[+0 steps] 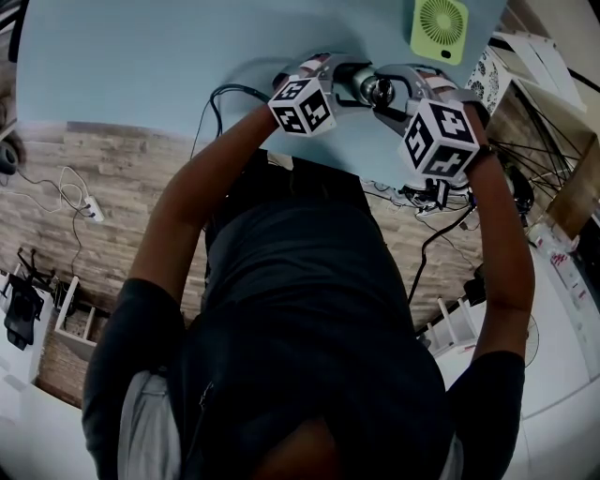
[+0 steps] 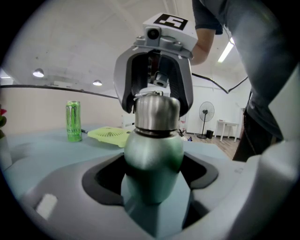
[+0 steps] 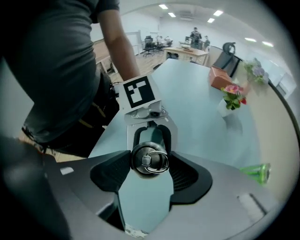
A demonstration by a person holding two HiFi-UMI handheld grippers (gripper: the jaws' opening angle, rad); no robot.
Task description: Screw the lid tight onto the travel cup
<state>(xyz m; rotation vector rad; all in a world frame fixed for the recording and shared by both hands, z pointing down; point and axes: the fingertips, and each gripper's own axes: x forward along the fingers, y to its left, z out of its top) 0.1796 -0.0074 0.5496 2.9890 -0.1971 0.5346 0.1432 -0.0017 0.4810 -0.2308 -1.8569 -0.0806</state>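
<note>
The travel cup (image 2: 153, 154) has a green body and a steel lid (image 2: 157, 112) with a ring on top (image 3: 149, 159). My left gripper (image 2: 152, 176) is shut on the green body and holds the cup upright above the pale blue table (image 1: 141, 66). From above, my right gripper (image 2: 157, 96) reaches down, its jaws closed on either side of the lid. In the right gripper view the left gripper (image 3: 149, 136) shows beyond the lid. In the head view both grippers meet at the cup (image 1: 375, 91) near the table's edge.
A green drink can (image 2: 73, 121) stands on the table with a flat green fan (image 2: 110, 135) beside it; the fan also shows in the head view (image 1: 439, 28). A flower pot (image 3: 233, 98) and a red box (image 3: 220, 77) sit farther along. The person's body is close behind.
</note>
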